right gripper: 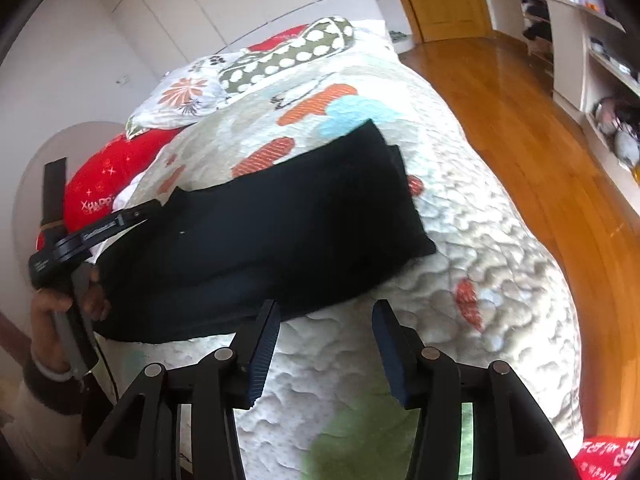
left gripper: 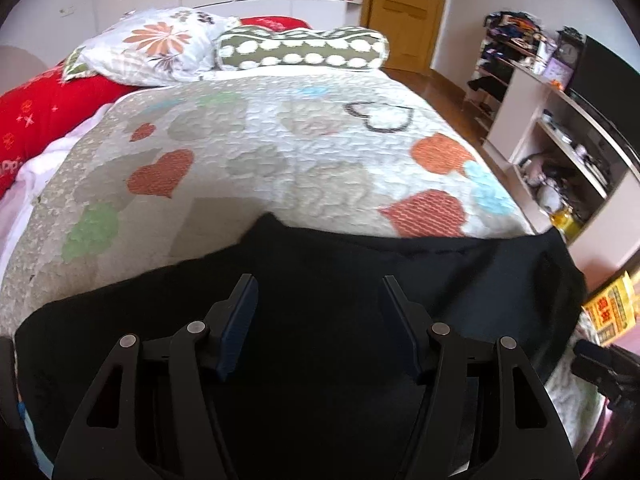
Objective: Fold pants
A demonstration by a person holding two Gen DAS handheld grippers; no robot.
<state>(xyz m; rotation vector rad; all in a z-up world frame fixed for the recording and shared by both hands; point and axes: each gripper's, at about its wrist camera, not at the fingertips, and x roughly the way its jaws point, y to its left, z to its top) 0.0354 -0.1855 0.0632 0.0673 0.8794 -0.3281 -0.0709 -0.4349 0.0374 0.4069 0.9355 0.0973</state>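
- While the black pants (right gripper: 280, 232) lie folded across the quilted bed (right gripper: 460, 240), the left hand-held gripper (left gripper: 318, 300) hovers above them, fingers apart.
- The right hand-held gripper (right gripper: 326, 328) hangs spread and empty beside the pants' edge.

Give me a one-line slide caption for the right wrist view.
Open right gripper hovers over the quilt beside the black pants on the bed.

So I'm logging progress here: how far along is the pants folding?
Partly done, it seems: the black pants lie on the quilt as a fairly compact block with layered edges. Nothing is in hand; the left tongs and right tongs are open. Probably left: another fold from the near edge.
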